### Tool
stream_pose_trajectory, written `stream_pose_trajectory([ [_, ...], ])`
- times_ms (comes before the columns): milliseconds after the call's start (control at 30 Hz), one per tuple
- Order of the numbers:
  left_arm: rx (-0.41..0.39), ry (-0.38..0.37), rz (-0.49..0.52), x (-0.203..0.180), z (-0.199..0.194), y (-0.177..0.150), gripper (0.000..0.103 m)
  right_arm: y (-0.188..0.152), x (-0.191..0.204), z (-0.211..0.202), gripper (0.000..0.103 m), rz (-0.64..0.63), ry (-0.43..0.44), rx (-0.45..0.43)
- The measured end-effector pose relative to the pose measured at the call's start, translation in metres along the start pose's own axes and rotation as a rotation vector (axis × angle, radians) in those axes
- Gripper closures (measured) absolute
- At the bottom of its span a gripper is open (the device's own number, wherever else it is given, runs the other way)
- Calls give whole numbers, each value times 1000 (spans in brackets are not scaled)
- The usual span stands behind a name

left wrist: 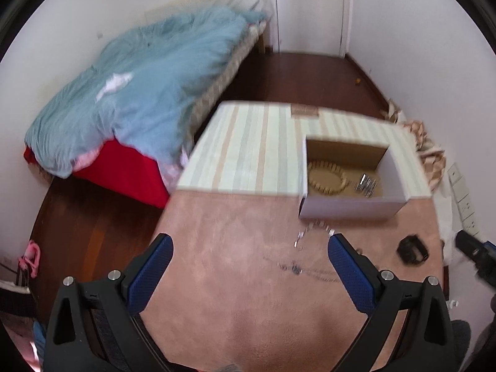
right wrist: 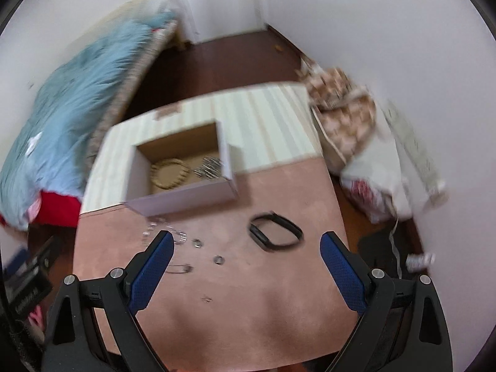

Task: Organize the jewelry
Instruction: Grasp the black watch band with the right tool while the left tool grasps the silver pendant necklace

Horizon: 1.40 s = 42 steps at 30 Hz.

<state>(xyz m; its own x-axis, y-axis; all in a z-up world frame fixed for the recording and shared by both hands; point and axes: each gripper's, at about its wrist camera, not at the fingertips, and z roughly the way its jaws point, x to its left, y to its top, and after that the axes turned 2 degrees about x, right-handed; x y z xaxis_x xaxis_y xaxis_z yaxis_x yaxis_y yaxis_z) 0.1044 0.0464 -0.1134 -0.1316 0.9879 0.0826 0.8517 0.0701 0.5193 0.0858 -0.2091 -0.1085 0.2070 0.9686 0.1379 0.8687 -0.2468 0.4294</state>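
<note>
**Table layout**

Box [right wrist: 183, 197] stands at the table's [right wrist: 248, 310] middle; inside, bead bracelet [right wrist: 169, 173] lies left, metal pieces [right wrist: 209, 167] right. Before the box: chain [right wrist: 161, 229] left, two rings [right wrist: 207, 251] in between, watch band [right wrist: 276, 232] right. Bed [left wrist: 139, 93] stands left of the table.

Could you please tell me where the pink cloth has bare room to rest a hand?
The pink velvet cloth is bare nearest the camera. The strip in front of the white cardboard box is crowded: silver chain, small rings, black wristband.
</note>
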Motion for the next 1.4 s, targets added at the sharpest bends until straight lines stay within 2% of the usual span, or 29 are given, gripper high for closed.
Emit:
stream_pose_trajectory([
  [133, 72, 8, -1, -7, 35, -17, 1, -6, -41, 48, 9, 139, 0, 69],
  [200, 110, 18, 1, -9, 53, -25, 1, -7, -55, 67, 22, 175, -12, 92],
  [300, 158, 31, 2, -11, 72, -32, 1, -7, -73, 95, 32, 233, -14, 127],
  [433, 185, 49, 17, -11, 87, -39, 1, -4, -77, 123, 39, 214, -97, 142],
  [500, 194, 54, 27, -10, 90, -42, 1, -4, -76, 134, 51, 190, -120, 160],
  [533, 201, 57, 34, -10, 92, -44, 1, -4, -74, 137, 53, 181, -123, 167],
  [567, 206, 60, 38, -9, 93, -46, 1, -3, -71, 137, 61, 156, -138, 145],
  [600, 209, 60, 40, -8, 96, -47, 1, -2, -68, 137, 78, 139, -130, 139],
  [633, 215, 58, 42, -7, 97, -50, 1, -2, -65, 138, 86, 125, -114, 140],
  [667, 223, 57, 39, -6, 98, -52, 1, -3, -61, 139, 88, 106, -122, 141],
  [733, 238, 51, 36, -7, 100, -55, 1, -6, -52, 135, 89, 66, -111, 115],
  [867, 243, -10, 57, -23, 98, -59, 1, -19, -45, 120, 92, 30, -79, 84],
  [1000, 241, -105, 92, -55, 95, -58, 1, -35, -47, 107, 93, 50, -50, 82],
  [1133, 269, -141, 140, -86, 106, -60, 2, -51, -53, 98, 93, 87, -34, 92],
  [1200, 272, -160, 158, -99, 109, -60, 9, -57, -57, 96, 93, 105, -31, 93],
  [1267, 275, -171, 182, -111, 113, -60, 25, -61, -60, 96, 93, 116, -32, 95],
  [1400, 268, -180, 213, -121, 115, -60, 44, -63, -68, 98, 93, 136, -38, 100],
])
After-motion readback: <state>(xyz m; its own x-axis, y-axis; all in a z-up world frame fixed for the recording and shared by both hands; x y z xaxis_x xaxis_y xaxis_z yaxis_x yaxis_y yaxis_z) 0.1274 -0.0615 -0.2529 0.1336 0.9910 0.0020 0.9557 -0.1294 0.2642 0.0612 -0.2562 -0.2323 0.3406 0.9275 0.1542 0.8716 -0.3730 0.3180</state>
